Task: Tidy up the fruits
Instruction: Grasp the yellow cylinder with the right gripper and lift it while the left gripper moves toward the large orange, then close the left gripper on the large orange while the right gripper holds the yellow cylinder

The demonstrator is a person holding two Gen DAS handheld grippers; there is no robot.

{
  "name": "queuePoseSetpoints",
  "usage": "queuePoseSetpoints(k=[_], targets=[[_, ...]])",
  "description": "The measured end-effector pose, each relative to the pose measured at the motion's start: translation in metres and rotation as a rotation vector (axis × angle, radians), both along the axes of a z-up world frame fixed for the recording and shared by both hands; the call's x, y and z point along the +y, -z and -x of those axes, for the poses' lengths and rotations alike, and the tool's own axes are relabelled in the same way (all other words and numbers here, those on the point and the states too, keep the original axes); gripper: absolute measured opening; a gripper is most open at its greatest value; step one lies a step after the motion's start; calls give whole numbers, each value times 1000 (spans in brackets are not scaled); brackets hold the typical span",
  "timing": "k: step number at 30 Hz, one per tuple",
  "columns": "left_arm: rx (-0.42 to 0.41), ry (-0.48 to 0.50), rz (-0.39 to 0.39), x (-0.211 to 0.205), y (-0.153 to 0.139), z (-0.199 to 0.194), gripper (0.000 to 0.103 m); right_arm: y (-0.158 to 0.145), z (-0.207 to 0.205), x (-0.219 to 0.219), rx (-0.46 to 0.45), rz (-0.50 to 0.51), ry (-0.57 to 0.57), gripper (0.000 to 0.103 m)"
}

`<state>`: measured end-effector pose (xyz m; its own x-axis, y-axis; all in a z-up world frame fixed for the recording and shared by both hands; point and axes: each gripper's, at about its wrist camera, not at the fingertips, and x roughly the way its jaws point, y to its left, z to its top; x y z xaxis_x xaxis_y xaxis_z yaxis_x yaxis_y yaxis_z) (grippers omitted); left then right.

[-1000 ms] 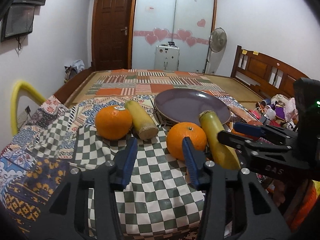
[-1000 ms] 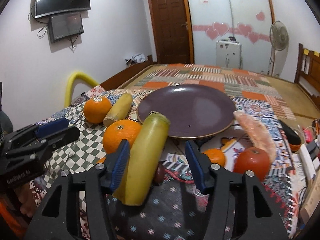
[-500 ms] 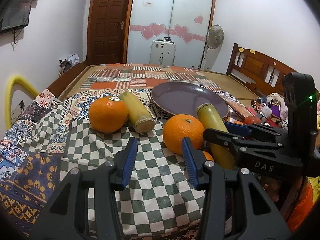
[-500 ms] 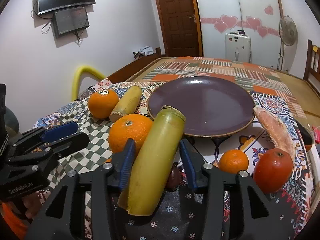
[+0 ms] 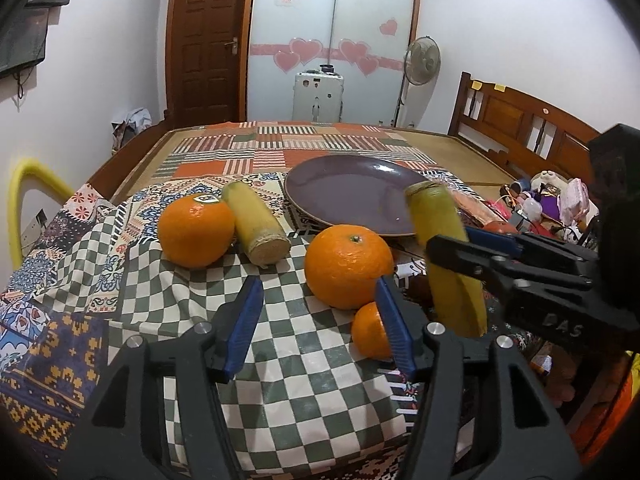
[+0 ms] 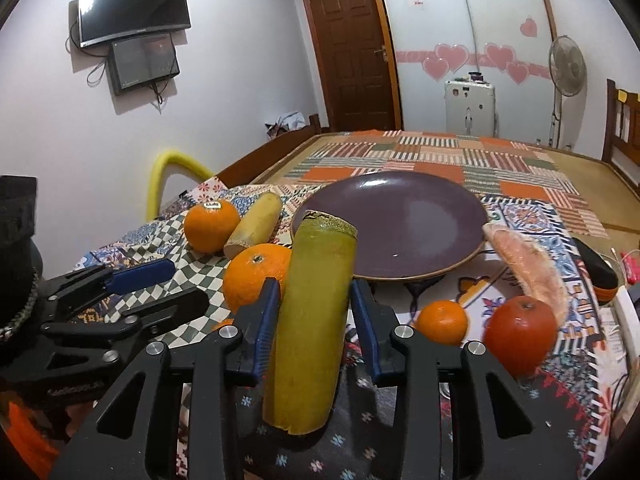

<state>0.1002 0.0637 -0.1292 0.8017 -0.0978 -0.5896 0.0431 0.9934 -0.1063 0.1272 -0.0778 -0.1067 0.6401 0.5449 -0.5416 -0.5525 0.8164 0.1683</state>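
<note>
My right gripper [image 6: 316, 292] has its jaws closing on a yellow-green cane piece [image 6: 316, 312]; both blue pads press its sides, and it stands tilted, top end toward the purple plate [image 6: 400, 216]. In the left wrist view that cane piece [image 5: 448, 256] rises at the right in the right gripper [image 5: 460, 240]. The jaws of my left gripper [image 5: 318, 282] are opening, with nothing gripped. A big orange [image 5: 348, 264] rests on the checked cloth just ahead of its fingertips, and a small orange [image 5: 368, 336] lies by the right finger.
A stickered orange [image 5: 196, 232] and a second cane piece [image 5: 256, 224] lie at the left. A small orange [image 6: 442, 322], a red fruit [image 6: 520, 332] and a pinkish peel [image 6: 528, 264] sit right of the plate. Clutter crowds the far right edge [image 5: 552, 204].
The right jaws have narrowed onto the cane piece, which now stands steeper. The left jaws have spread wider. Both hands stayed roughly in place.
</note>
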Motion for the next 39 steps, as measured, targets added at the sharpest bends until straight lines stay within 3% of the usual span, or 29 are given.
queuePoseSetpoints(k=[9, 19, 31, 39], targets=[[32, 28, 31, -8, 6, -16, 59, -11, 9, -25, -101, 12, 97, 31], [42, 38, 22, -18, 7, -25, 59, -6, 20, -36, -114, -28, 104, 31], [37, 232, 68, -52, -40, -45, 59, -4, 24, -37, -140, -8, 52, 31], [45, 253, -2, -65, -52, -51, 58, 3, 17, -31, -133, 2, 33, 34]])
